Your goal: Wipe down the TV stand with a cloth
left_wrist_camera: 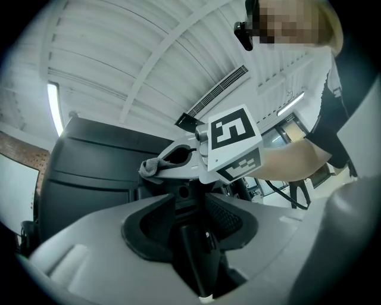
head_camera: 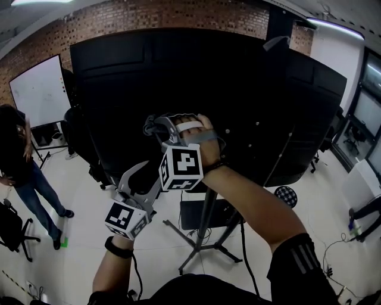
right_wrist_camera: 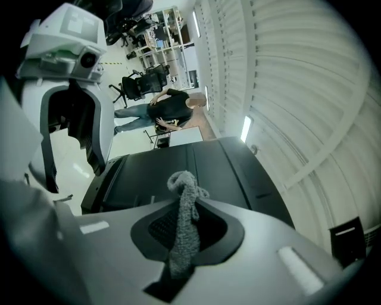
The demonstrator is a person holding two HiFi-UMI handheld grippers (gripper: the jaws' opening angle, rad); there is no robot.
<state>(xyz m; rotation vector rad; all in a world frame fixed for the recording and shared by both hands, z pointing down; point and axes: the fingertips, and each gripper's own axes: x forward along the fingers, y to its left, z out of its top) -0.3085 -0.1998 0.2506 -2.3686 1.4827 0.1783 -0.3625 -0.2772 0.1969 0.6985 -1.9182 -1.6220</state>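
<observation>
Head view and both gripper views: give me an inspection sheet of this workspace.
Surface: TV stand, dark pole and legs, bearing a black screen back.
Job's things: grey cloth, bunched.
Clutter: nothing seen.
Grippers: right gripper shut on the cloth; left gripper jaws slightly apart, empty.
Cables: dark cable hanging by the stand's pole.
Surroundings: person standing near whiteboard; brick wall.

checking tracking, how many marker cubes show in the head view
2. One marker cube sits just below the right hand, near the middle of the picture; the other is lower left, nearer the camera. None looks hidden.
</observation>
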